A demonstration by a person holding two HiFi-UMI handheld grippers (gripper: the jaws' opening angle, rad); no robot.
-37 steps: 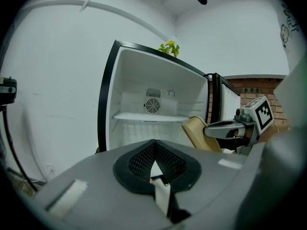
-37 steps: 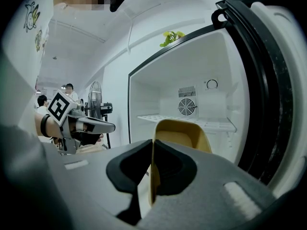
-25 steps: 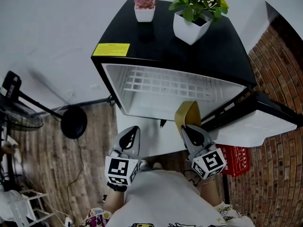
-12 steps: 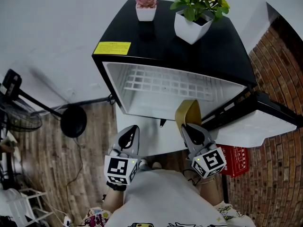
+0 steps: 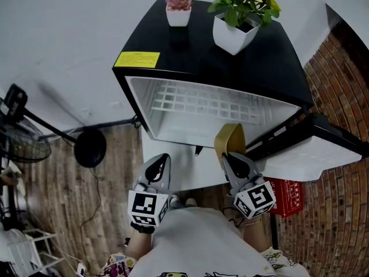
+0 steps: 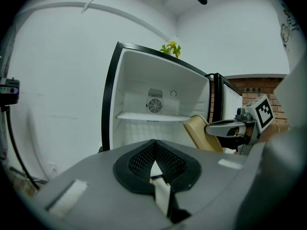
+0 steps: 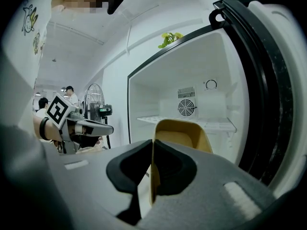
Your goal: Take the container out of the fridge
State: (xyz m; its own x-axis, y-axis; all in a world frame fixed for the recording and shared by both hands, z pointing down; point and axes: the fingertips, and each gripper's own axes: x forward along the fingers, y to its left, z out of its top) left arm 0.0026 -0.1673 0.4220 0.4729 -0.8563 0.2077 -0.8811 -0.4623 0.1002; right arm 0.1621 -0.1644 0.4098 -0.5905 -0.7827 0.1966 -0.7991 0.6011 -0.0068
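A small black fridge (image 5: 271,56) stands with its door (image 5: 314,146) swung open to the right; its white inside (image 5: 196,111) holds only a wire shelf. My right gripper (image 5: 229,154) is shut on the rim of a tan container (image 5: 228,138), holding it just outside the fridge's front. In the right gripper view the tan container (image 7: 184,135) rises between the dark pads (image 7: 170,169). My left gripper (image 5: 157,165) is shut with nothing in it, level with the right one. From the left gripper view the container (image 6: 204,133) shows at the right, before the fridge opening (image 6: 158,111).
Two potted plants (image 5: 233,13) sit on the fridge top. A fan on a black stand (image 5: 86,146) is at the left, a red box (image 5: 285,196) on the floor at the right, brick wall (image 5: 340,85) beyond. A white rack (image 5: 29,250) is at the lower left.
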